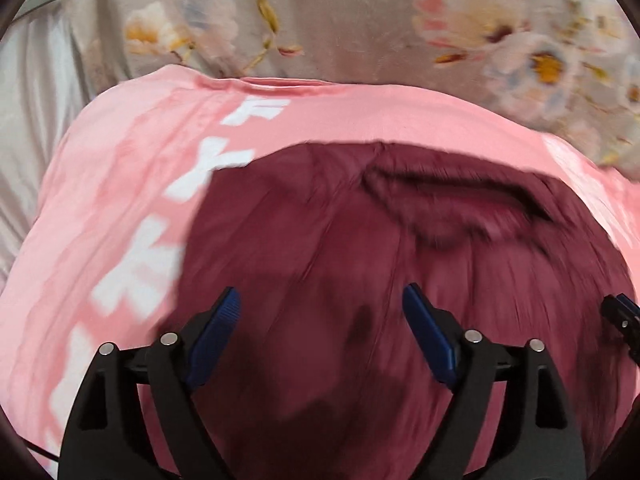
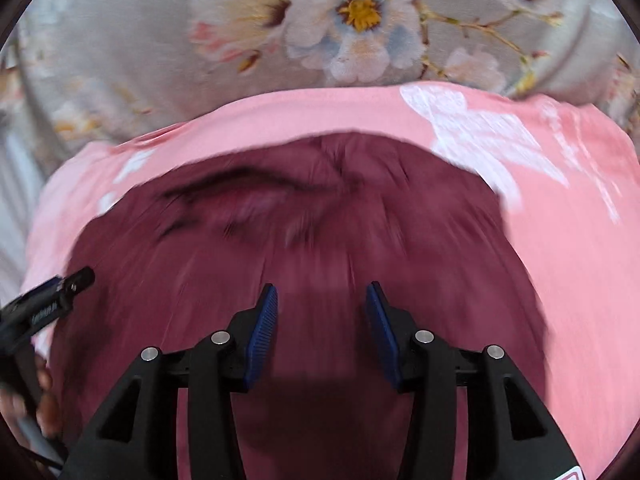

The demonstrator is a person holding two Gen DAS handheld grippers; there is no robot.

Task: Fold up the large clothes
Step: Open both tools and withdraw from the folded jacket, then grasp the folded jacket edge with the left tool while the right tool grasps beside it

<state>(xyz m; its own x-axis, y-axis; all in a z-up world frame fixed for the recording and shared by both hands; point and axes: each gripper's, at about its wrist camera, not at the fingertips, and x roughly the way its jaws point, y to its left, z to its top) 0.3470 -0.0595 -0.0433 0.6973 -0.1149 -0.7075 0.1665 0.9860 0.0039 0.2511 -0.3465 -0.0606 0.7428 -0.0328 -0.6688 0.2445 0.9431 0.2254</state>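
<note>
Left wrist view: The left gripper (image 1: 320, 300) pointed down at a maroon garment (image 1: 360, 248), which lay spread on top of a pink garment (image 1: 120, 200). The gripper's blue pads (image 1: 216, 336) stood wide apart, with nothing between them and only maroon cloth showing below. The pink garment carried a column of white letters (image 1: 192, 184) just beside the maroon garment's left edge. Both garments rested on a grey bedsheet (image 1: 340, 20) printed with flowers. A dark fold (image 1: 460, 192) crossed the far part of the maroon cloth. The tip of the right gripper (image 1: 622, 316) showed at the right edge of the frame. The picture was blurred.

Right wrist view: The right gripper (image 2: 322, 300) pointed down at the same maroon garment (image 2: 320, 220). Its pads (image 2: 264, 328) were parted, less widely than the left pair, and gripped nothing. The pink garment (image 2: 560, 260) extended past the maroon cloth on the far and right sides and bore a white print (image 2: 480, 128). The flowered bedsheet (image 2: 140, 40) lay beyond. The left gripper (image 2: 52, 300) entered at the left edge, with a hand (image 2: 36, 400) partly visible beneath it.
</note>
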